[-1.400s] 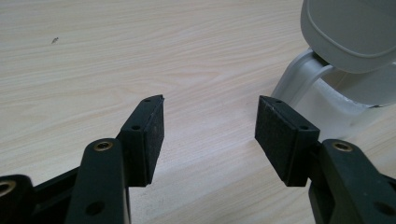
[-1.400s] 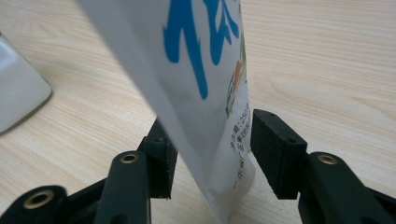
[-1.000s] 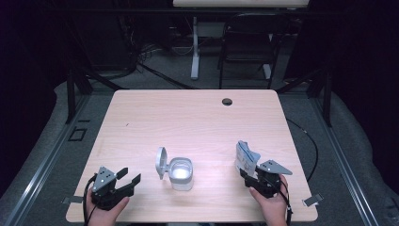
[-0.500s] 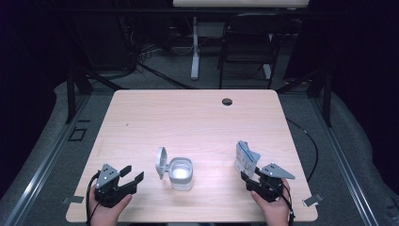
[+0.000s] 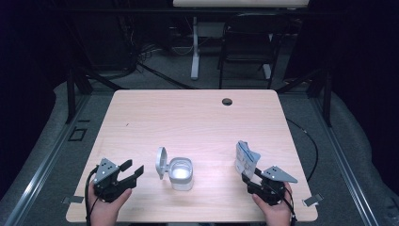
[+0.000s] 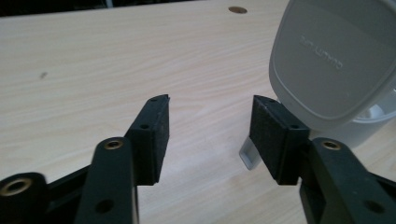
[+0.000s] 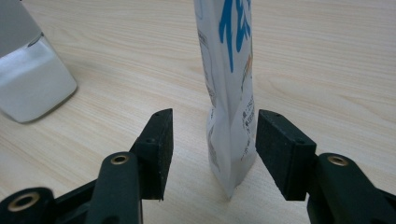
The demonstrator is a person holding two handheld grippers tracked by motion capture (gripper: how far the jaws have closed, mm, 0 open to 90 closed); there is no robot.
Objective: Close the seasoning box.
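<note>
Near the lower right of the high view, I am holding my right gripper with jaws apart around a standing white pouch, pads not pressing it. At lower left, my left gripper is standing open, its jaws having just been closing on nothing, beside the open-lidded white container on the surface.

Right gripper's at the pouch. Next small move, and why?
Probably close the right gripper on the pouch: it stands upright between the open jaws, near the right pad, a gap at the left. The container sits lid-open nearby.
</note>
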